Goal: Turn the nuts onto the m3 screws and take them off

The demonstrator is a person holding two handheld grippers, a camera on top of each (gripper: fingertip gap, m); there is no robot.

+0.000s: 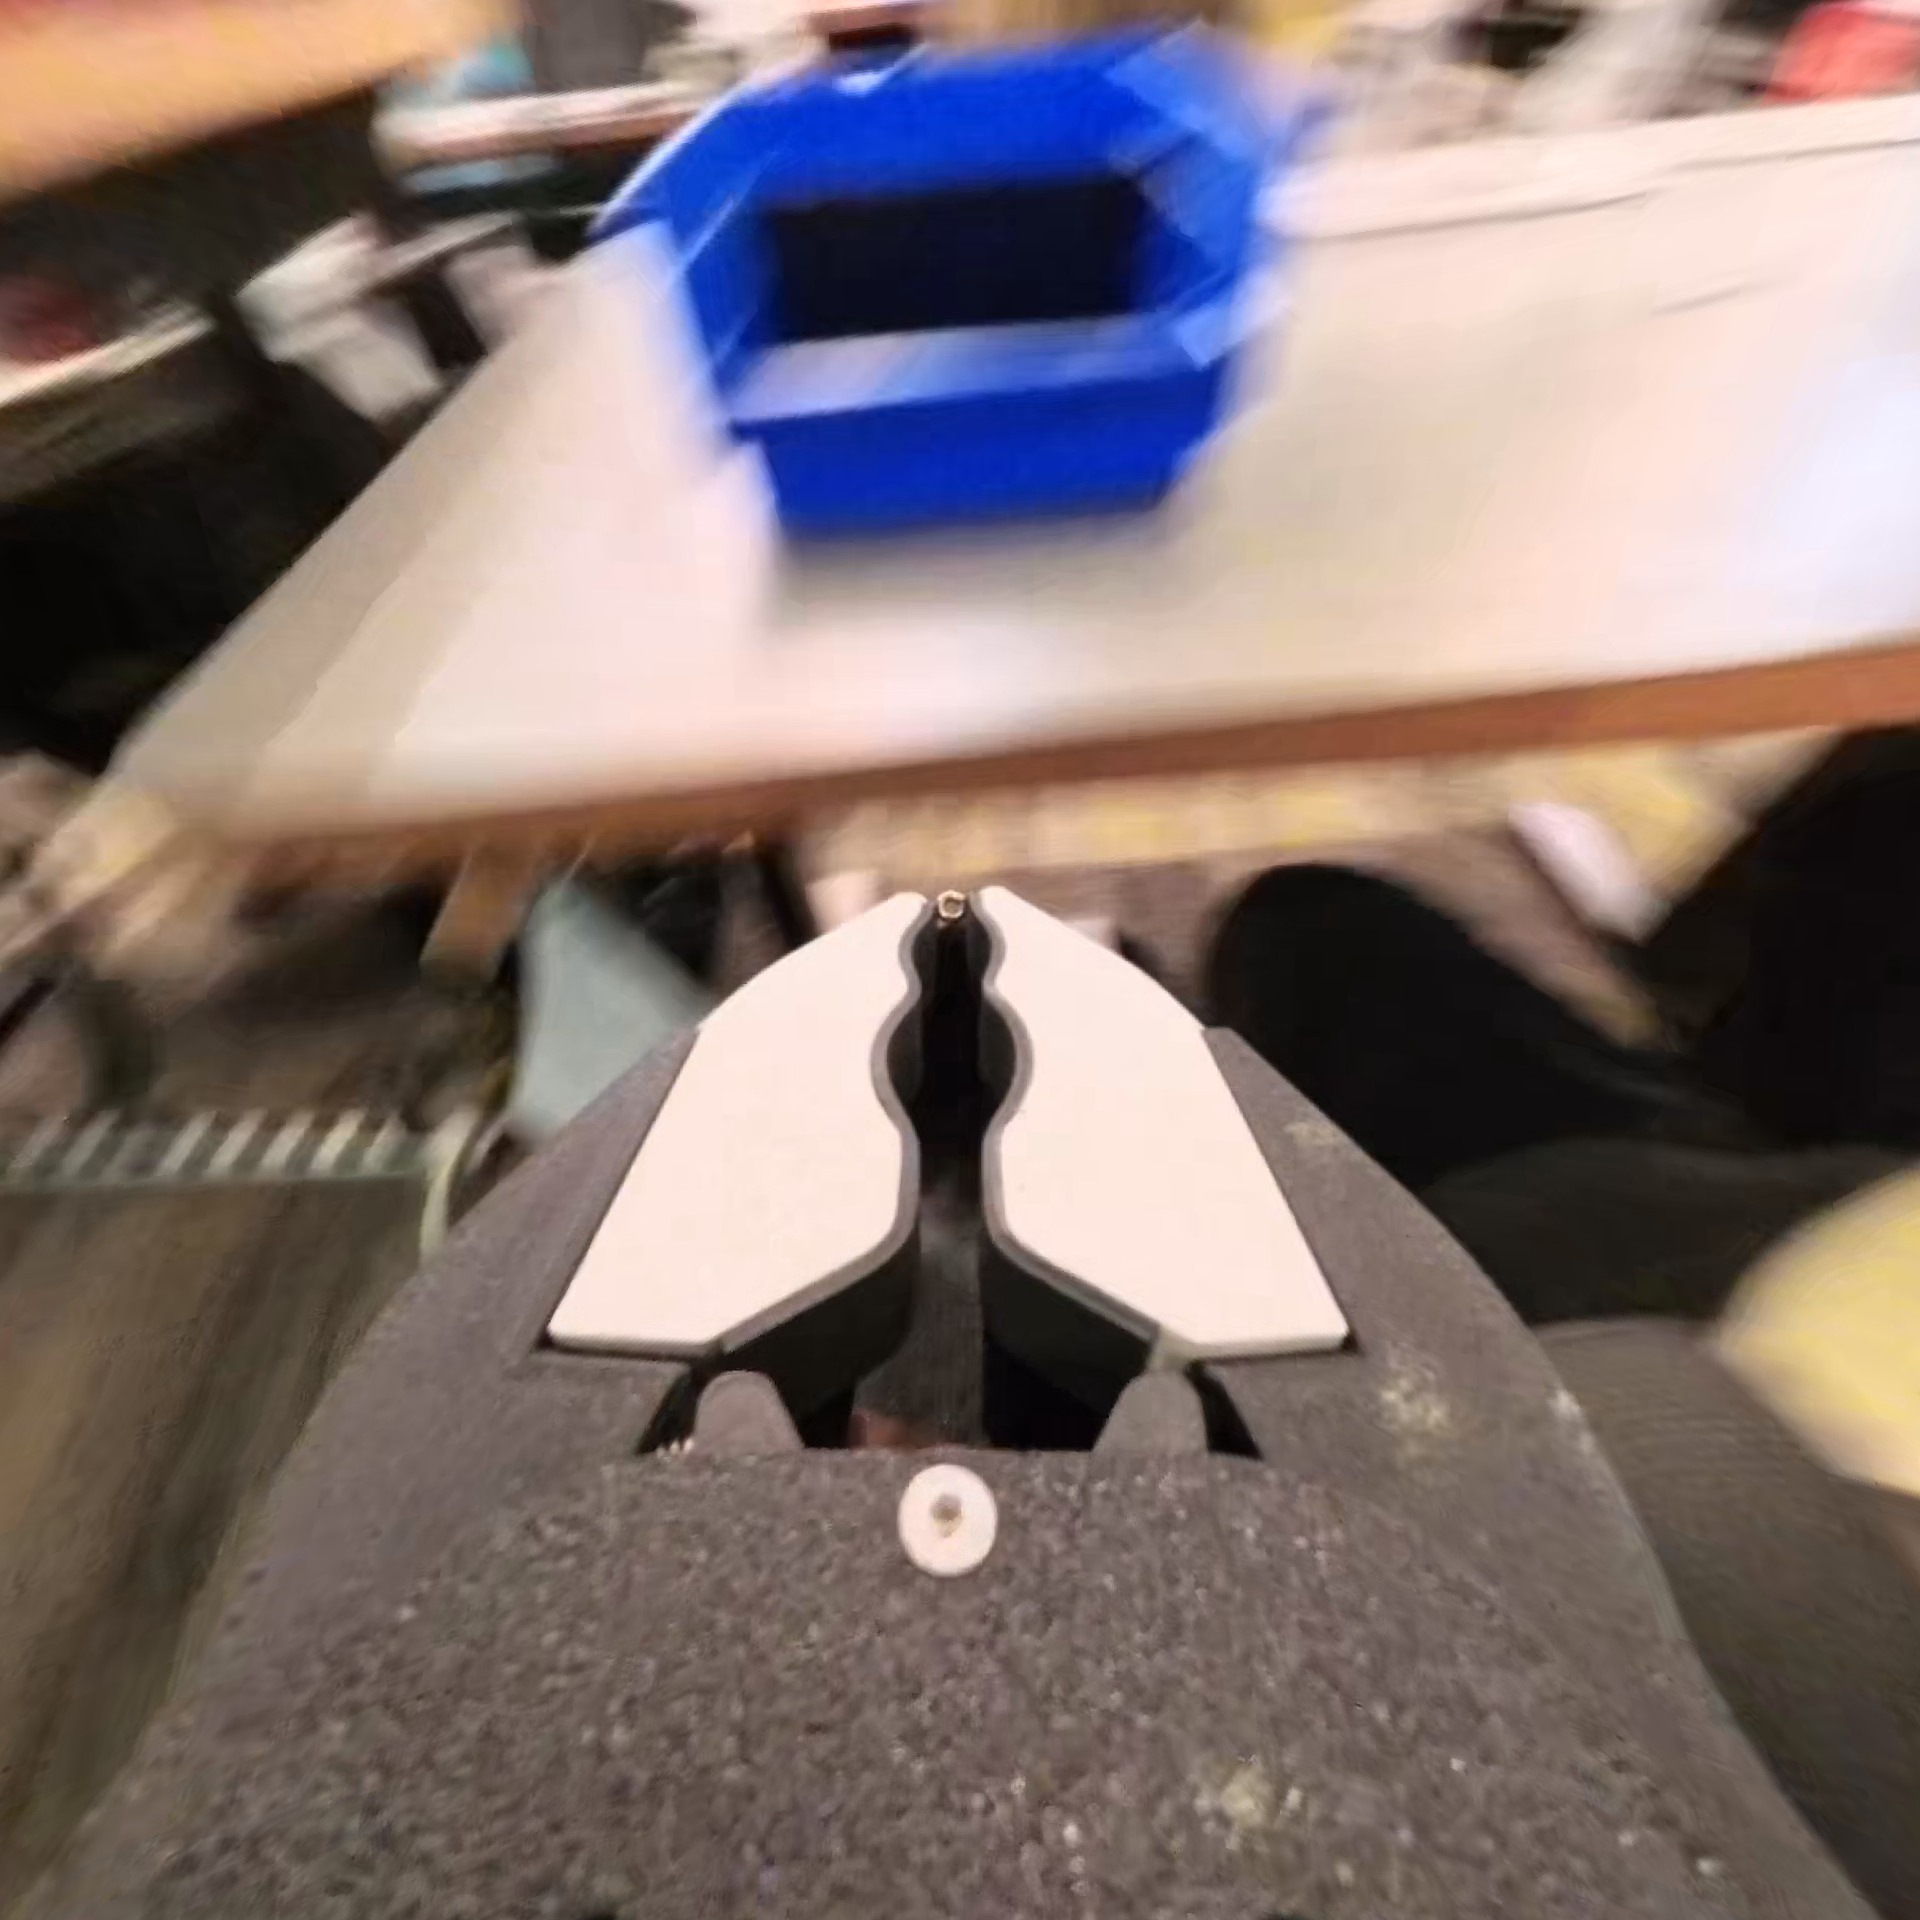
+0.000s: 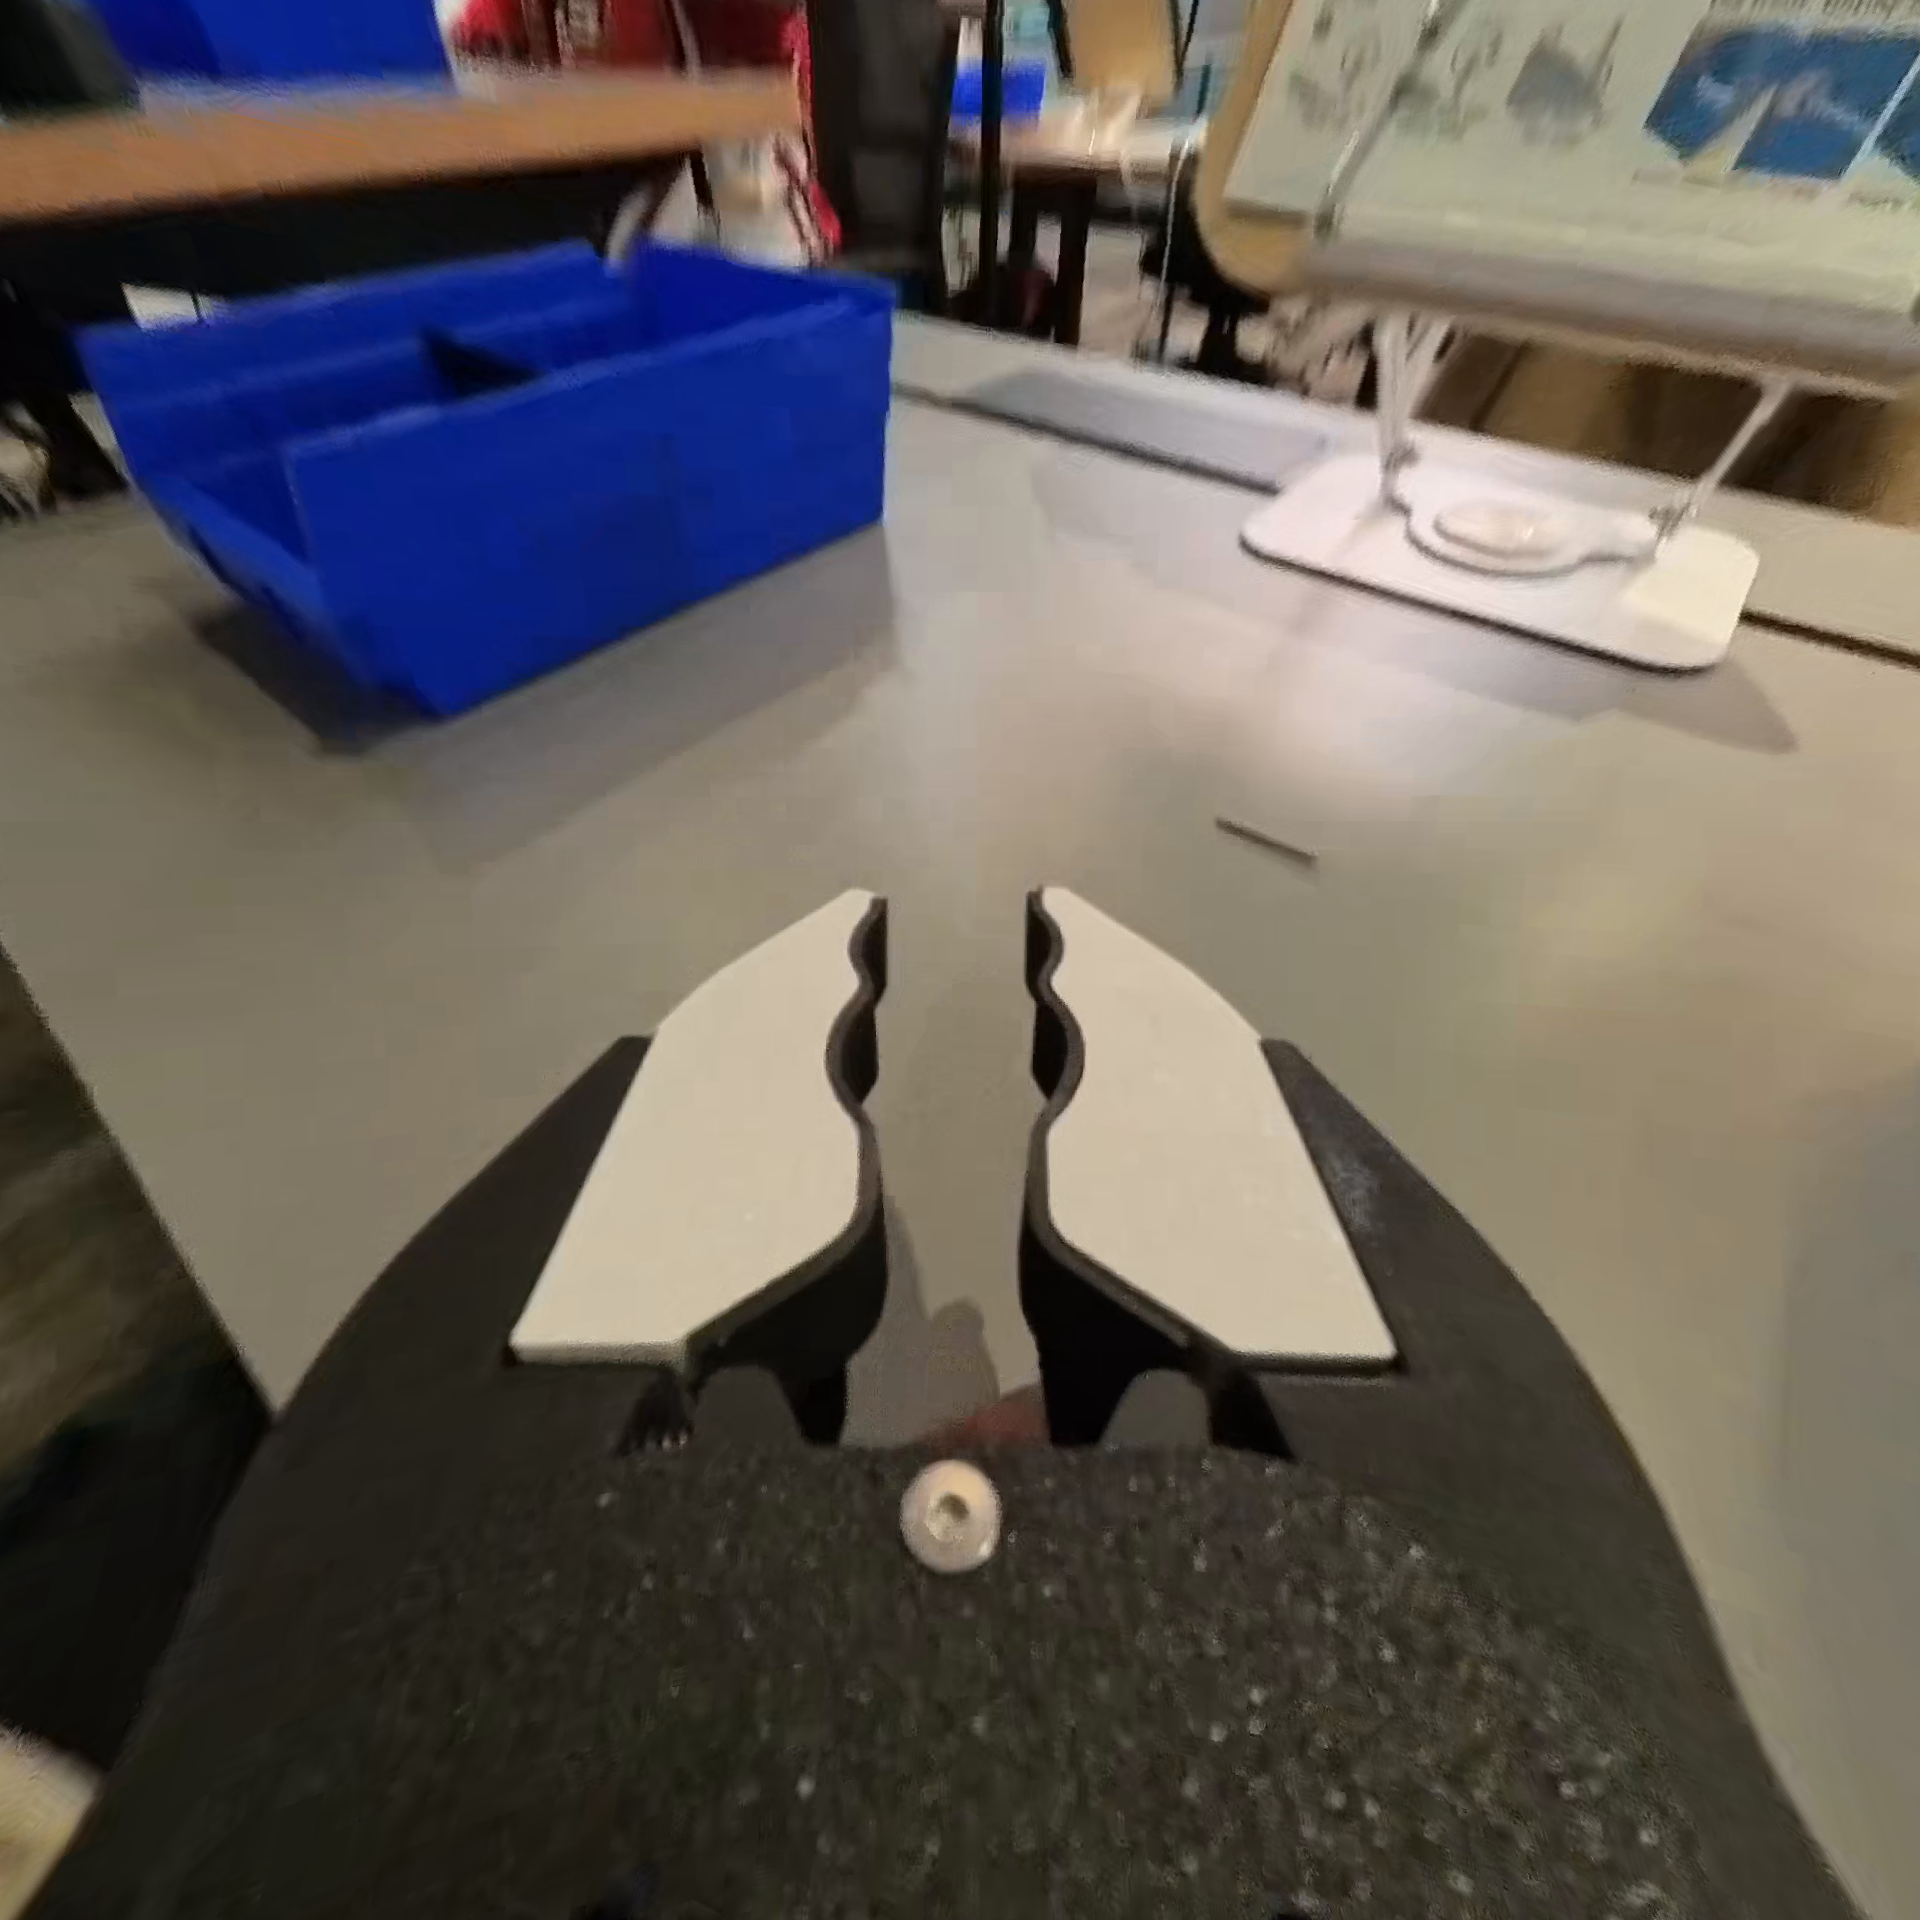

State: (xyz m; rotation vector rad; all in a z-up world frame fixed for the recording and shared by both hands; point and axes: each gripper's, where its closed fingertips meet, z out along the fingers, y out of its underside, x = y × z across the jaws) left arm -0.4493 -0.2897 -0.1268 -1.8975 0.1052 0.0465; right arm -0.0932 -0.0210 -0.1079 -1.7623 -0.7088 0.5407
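Note:
My left gripper [image 1: 951, 906] is shut on a small m3 screw [image 1: 950, 907], whose metal end shows between the fingertips. It is held off the table, below and in front of the table's near edge; the view is blurred by motion. My right gripper [image 2: 956, 902] is open and empty, low over the grey table [image 2: 727, 810]. A thin dark screw [image 2: 1265, 841] lies on the table ahead and to the right of the right gripper. No nut can be made out in either view.
A blue divided bin [image 2: 499, 457] stands on the table at the left front of the right gripper; it also shows in the left wrist view [image 1: 966, 312]. A white stand base [image 2: 1507, 561] with a tilted board [image 2: 1579, 135] stands at the back right. The grippers' ends are close to 45 cm from one another.

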